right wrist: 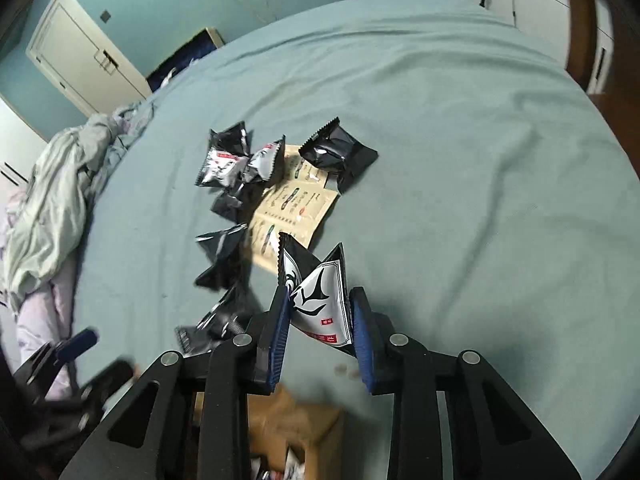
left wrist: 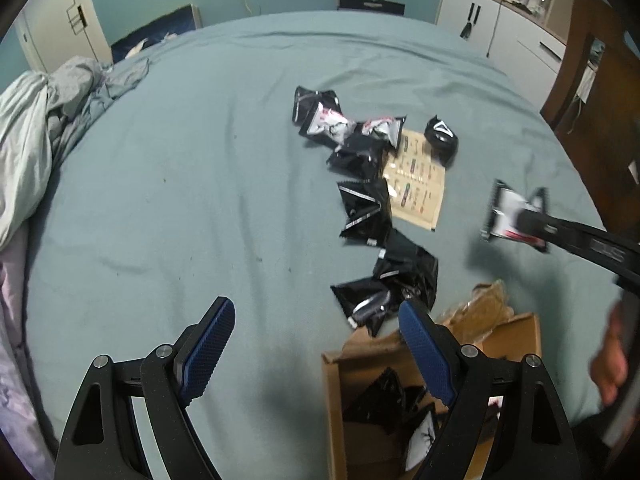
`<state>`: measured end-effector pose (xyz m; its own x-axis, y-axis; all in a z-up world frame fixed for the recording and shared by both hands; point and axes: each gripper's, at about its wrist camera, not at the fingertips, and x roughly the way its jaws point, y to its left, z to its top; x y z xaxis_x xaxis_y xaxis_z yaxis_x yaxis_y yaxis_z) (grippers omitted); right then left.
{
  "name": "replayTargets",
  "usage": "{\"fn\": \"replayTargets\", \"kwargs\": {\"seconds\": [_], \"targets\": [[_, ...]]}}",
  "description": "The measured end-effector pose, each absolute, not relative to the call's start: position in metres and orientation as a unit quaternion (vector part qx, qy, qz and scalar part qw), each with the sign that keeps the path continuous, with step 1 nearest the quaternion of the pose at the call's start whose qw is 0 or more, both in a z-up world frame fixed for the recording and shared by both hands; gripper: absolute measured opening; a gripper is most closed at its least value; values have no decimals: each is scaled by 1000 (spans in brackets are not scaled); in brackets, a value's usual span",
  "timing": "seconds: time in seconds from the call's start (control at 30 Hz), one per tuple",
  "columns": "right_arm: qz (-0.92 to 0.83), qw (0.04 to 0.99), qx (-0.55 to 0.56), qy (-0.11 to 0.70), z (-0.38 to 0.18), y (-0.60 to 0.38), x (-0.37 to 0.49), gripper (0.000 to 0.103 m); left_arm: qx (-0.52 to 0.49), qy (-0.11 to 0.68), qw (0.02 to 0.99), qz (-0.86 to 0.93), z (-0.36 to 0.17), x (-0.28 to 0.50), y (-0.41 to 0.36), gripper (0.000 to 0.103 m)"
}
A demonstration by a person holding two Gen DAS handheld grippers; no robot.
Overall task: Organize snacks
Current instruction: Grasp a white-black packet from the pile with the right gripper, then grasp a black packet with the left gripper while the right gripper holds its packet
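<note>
Since the bed is soft and the cardboard box sits low on it, just below and behind the right jaws, the drop is the risky part. Box opening is partly hidden by the right gripper in its own view; a release made blind could land the packet on the flap or the sheet, not inside. Crumpled brown paper at the box's far edge could also deflect it.

Loose snack packets run in a ragged line ahead of the left jaws, black foil, some overlapping a printed leaflet. Slick foil on slack cloth: a side approach would likely push them rather than pinch them. A few packets already lie in the box.

Held packet: pinched between the right jaws, clear of the bed, forward of the box. Grip is on the lower half only; the upper part stands free. Long axis runs roughly along the fingers, serrated seal end pointing away from the gripper, printed white face toward the camera. Puffy pouch, so it could squirm or pivot if pressure eases.

Left gripper: jaws spread wide, nothing between them, hovering above the near box corner and the nearest packets.
</note>
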<state>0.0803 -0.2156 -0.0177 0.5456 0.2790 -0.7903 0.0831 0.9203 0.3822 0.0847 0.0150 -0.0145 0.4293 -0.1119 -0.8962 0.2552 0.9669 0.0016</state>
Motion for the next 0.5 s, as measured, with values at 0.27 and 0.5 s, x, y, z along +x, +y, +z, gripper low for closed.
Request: {"fn": "replayTargets", "kwargs": {"seconds": [0.27,0.5], "targets": [[41,875,243,418,1,-224,9,28,128,507,845,-113,-19,91,-3,85],[-7,892,227,390,8,-229,-45,28,170,514,830,-137,-20,116,-30,85]]}}
